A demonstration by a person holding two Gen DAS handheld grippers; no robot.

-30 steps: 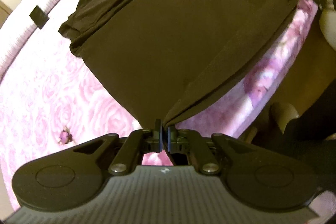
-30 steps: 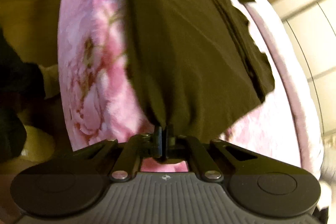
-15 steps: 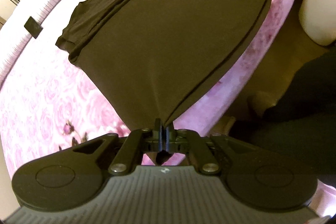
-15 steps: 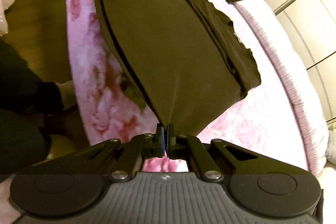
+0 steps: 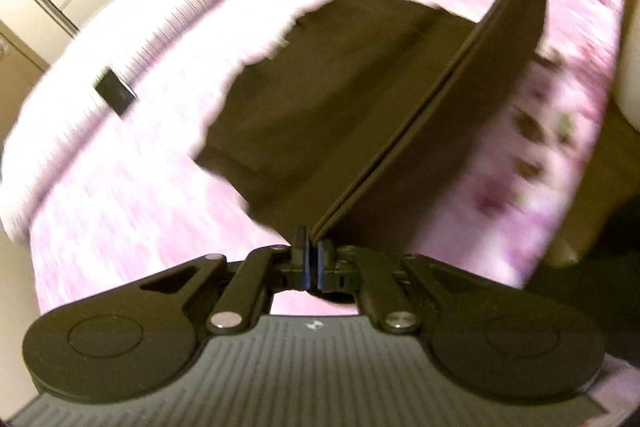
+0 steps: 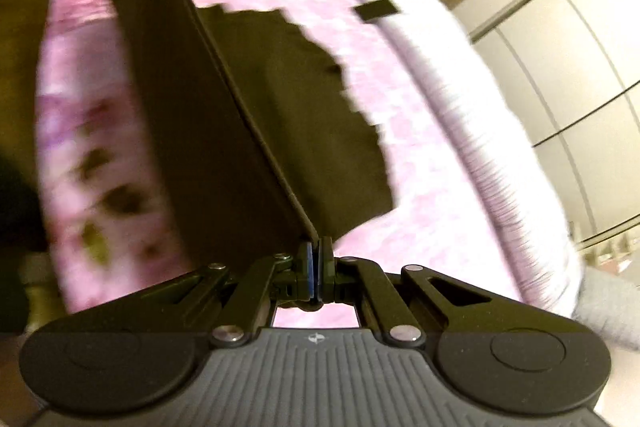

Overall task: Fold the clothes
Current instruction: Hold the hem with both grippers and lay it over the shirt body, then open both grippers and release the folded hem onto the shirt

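The dark garment (image 5: 320, 131) hangs taut between my left tongs (image 5: 311, 251) and right tongs (image 6: 316, 255), both clamped on its hem; a slipped corner would spoil the fold on the bed (image 5: 120, 187).

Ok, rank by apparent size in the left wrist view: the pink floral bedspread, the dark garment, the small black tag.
1. Pink floral bedspread
2. Dark garment
3. Small black tag, clearly smallest, though farthest from the camera.

Bedroom: pink floral bed (image 5: 120, 211), wardrobe doors (image 6: 568, 75)
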